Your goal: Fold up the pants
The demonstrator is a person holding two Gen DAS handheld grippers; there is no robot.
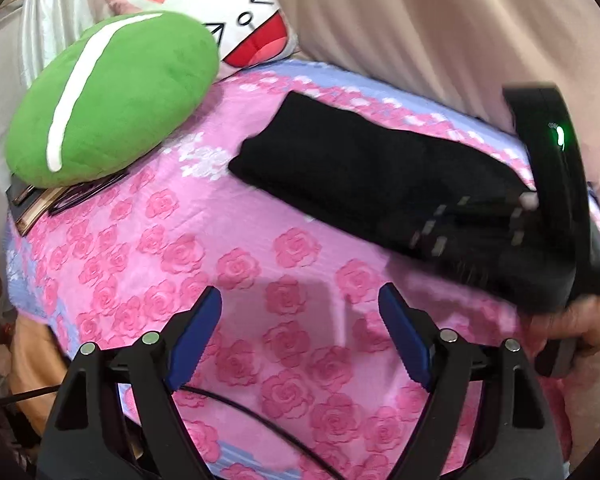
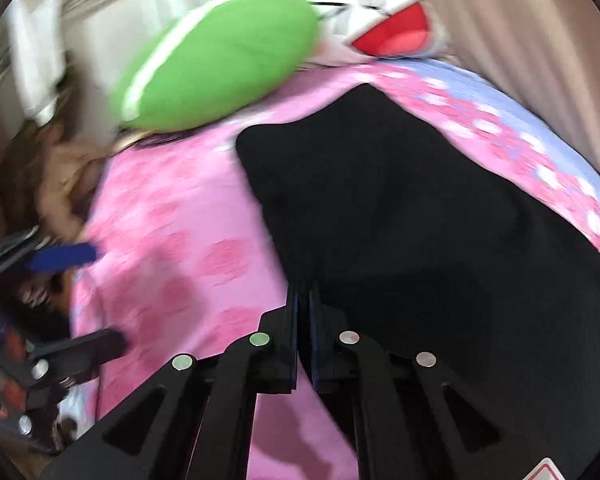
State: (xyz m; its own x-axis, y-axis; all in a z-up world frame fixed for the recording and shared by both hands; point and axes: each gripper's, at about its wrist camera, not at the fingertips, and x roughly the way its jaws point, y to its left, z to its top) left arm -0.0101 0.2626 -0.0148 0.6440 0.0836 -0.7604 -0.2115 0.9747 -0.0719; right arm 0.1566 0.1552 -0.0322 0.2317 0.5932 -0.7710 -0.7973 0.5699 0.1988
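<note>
While R gripper (image 2: 304, 300) pinches pants (image 2: 400, 208), no writing legible.

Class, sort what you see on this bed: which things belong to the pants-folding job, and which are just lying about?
Job:
black pants
right gripper, shut on the pants
left gripper, open

Lying about:
green cushion
cartoon-face pillow
books under the cushion

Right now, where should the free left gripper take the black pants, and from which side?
Probably the near-left corner of the pants, approached from the green pillow side. That folded edge lies flat and exposed on the bedspread; the right gripper already pinches the opposite end.
</note>
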